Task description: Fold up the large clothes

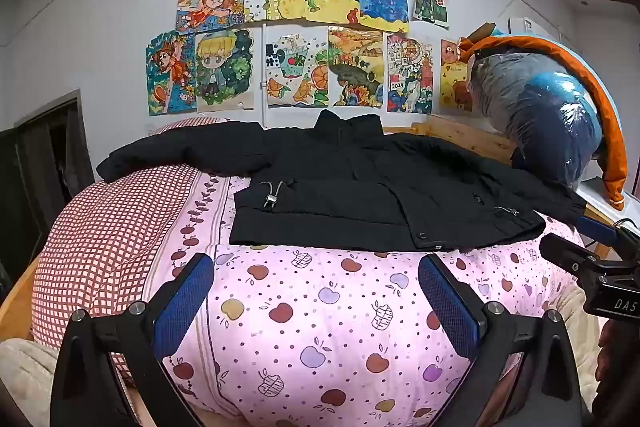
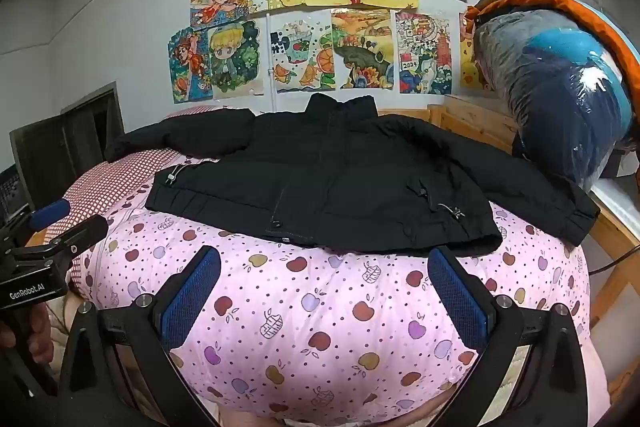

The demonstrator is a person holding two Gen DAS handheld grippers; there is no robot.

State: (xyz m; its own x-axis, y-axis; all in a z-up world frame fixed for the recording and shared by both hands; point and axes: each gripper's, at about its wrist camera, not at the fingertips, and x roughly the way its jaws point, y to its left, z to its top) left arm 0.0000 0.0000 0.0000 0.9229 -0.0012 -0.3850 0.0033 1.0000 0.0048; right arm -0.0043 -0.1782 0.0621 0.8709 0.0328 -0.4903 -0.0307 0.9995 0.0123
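Observation:
A black padded jacket (image 1: 360, 187) lies spread flat, front up, on a pink apple-print quilt (image 1: 320, 307), collar toward the wall and both sleeves stretched out sideways. It also shows in the right wrist view (image 2: 340, 183). My left gripper (image 1: 316, 267) is open and empty, just in front of the jacket's hem. My right gripper (image 2: 324, 263) is open and empty, also just short of the hem, toward its right half. Each gripper shows at the edge of the other's view.
A red checked pillow (image 1: 112, 227) lies at the left under one sleeve. A plastic-wrapped blue bundle with orange cloth (image 1: 552, 115) stands at the right on a wooden bed frame (image 2: 472, 119). Drawings cover the wall behind.

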